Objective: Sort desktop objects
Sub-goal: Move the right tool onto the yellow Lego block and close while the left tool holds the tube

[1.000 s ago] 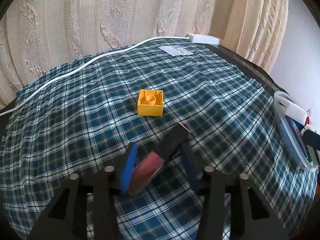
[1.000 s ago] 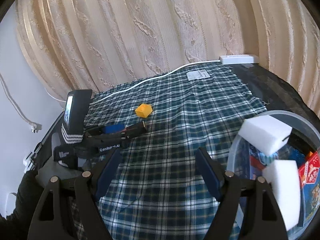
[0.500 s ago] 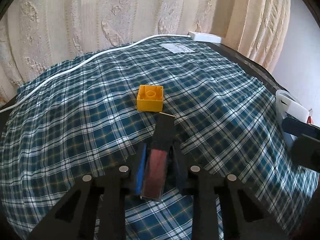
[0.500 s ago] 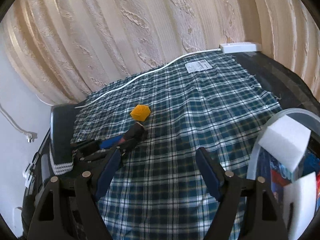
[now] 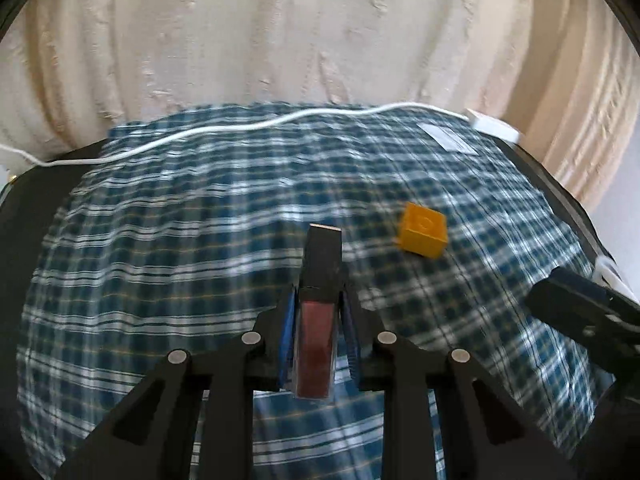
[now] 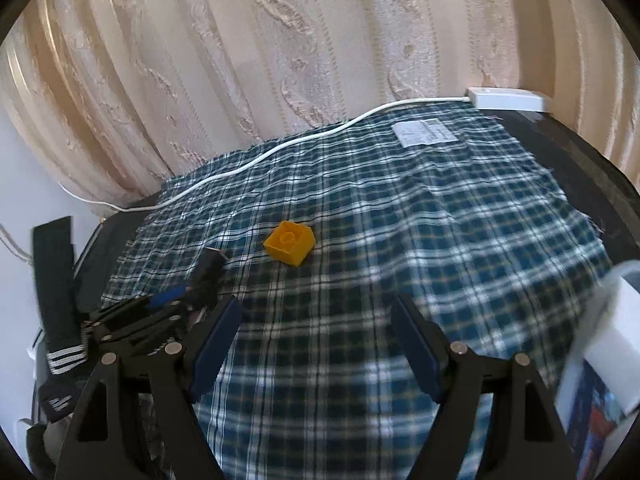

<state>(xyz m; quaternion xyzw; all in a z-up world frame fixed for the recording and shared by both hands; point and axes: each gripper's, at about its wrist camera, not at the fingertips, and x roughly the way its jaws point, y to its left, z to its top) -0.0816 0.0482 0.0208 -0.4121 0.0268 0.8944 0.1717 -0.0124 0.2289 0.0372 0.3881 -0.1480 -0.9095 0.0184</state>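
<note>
Left claw (image 5: 316, 312): jaws closed onto a slim tube (image 5: 318, 344) with reddish contents and a dark cap. The blue pads (image 5: 286, 332) press on both sides of the tube body. The capped end projects forward past the fingertips, above the checked cloth (image 5: 160, 280).

Right claw (image 6: 316, 344): jaws stand wide apart, having just narrowed slightly. Nothing lies between them; only cloth shows in the gap.

In the right wrist view the left claw (image 6: 188, 296) sits at the left edge of the cloth, with the tube's dark cap (image 6: 208, 270) pointing toward the yellow block (image 6: 290, 242).

The yellow block rests on the cloth, near the middle of the worktop (image 6: 580, 148), just beyond the cap and clear of both claws.

A clear container (image 6: 600, 360) holding a white foam piece stands at the right edge. A white cable (image 6: 280, 150) runs along the far edge of the cloth to a white adapter (image 6: 508, 98). A paper label (image 6: 424, 132) lies near it. A cream curtain (image 6: 320, 40) hangs behind the worktop.
</note>
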